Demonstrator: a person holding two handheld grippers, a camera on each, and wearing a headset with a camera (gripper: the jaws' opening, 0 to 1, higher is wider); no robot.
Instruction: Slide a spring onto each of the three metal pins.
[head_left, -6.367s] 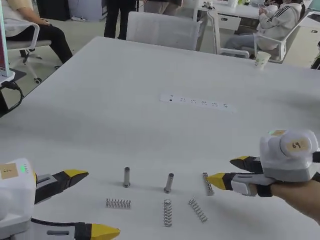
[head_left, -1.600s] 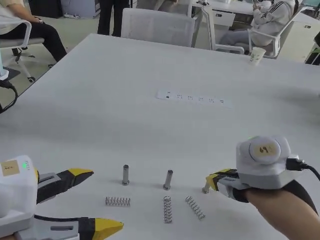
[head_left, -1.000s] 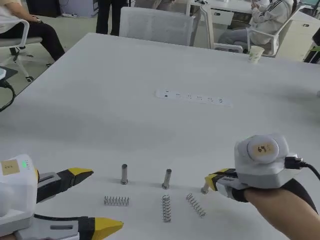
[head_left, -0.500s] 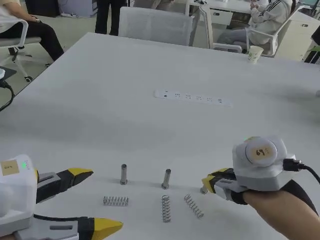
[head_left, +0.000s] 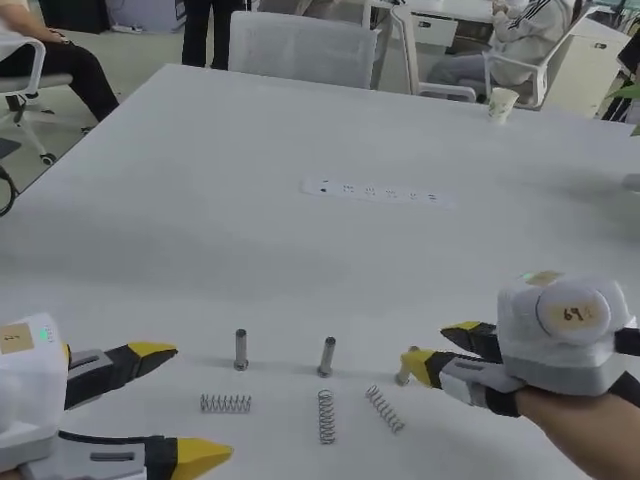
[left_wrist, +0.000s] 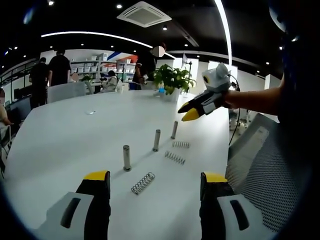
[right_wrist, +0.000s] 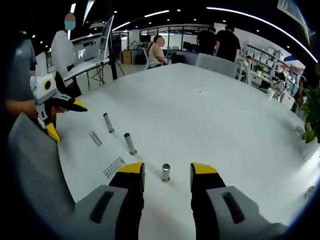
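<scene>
Steel springs (head_left: 325, 415), probably light, squashy and apt to roll, lie on the desk (head_left: 300, 260) just before three upright pins (head_left: 240, 349), best pinched gently mid-coil; left tongs (left_wrist: 156, 176) spread and empty, right tongs (head_left: 432, 343) spread either side of the rightmost pin (right_wrist: 166, 172).

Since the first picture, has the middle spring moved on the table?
No. The middle spring lies just nearer than the middle pin, pointing at it, as before; only the camera shifted.
</scene>
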